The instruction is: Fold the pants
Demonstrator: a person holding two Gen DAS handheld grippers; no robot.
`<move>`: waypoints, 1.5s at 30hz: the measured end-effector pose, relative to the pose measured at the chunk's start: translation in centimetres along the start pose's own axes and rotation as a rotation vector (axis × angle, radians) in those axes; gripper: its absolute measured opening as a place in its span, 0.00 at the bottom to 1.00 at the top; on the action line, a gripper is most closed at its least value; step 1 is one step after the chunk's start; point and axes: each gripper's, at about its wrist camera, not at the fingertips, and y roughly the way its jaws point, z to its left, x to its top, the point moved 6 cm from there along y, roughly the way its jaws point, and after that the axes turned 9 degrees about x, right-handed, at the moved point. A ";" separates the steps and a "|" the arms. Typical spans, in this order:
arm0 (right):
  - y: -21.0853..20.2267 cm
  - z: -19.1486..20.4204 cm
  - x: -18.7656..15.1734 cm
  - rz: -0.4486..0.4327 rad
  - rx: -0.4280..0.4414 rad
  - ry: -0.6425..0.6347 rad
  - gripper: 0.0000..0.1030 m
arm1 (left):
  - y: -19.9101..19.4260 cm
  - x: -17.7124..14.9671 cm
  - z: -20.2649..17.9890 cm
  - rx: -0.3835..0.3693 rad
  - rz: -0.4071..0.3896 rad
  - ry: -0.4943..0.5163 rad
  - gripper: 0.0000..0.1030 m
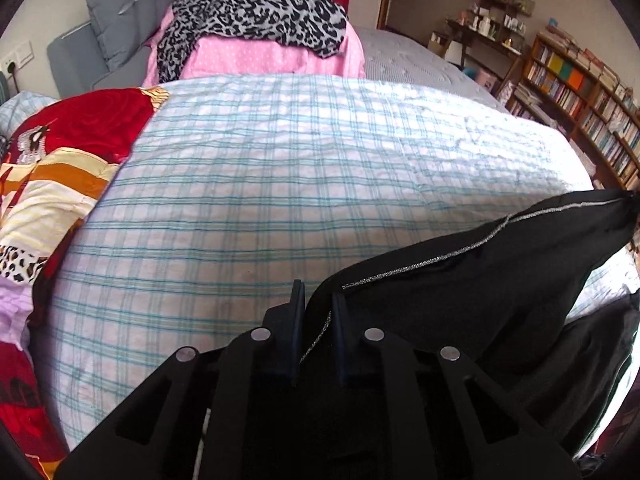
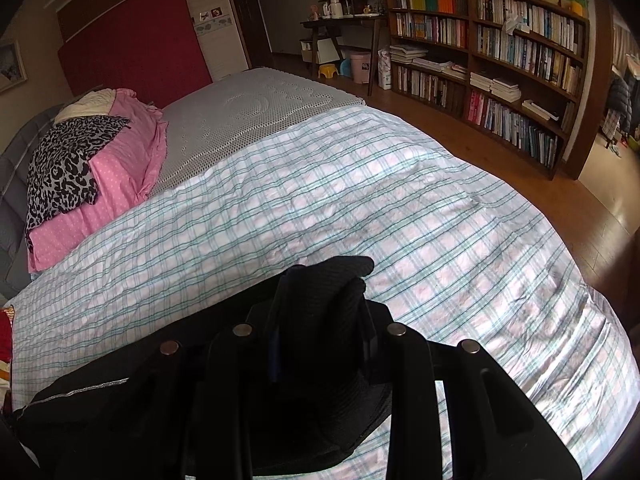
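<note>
Soft daylight, sharp focus, fisheye bending, dark vignetted corners, floor glare

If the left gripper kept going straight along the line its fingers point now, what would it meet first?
Probably the plaid bedspread. The left gripper, shut on the black pants, points down toward bare bedspread; nothing else seems to lie ahead. The pink pillow lies further off, though depth is unclear.

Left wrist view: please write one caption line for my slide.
Left hand-held gripper shut on black pants' stitched edge, above a plaid bed cover.
</note>
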 end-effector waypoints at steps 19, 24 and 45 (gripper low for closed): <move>-6.4 -5.0 -7.3 -0.003 0.020 0.078 0.28 | -0.1 -2.5 1.3 -0.026 0.029 -0.045 0.80; -5.9 -5.7 -8.2 0.019 0.003 0.097 0.28 | 3.3 -2.7 1.3 -0.053 0.094 0.034 0.81; -2.8 -3.7 -6.4 0.043 -0.048 0.059 0.28 | 7.1 -1.5 -4.0 -0.095 0.142 0.295 0.13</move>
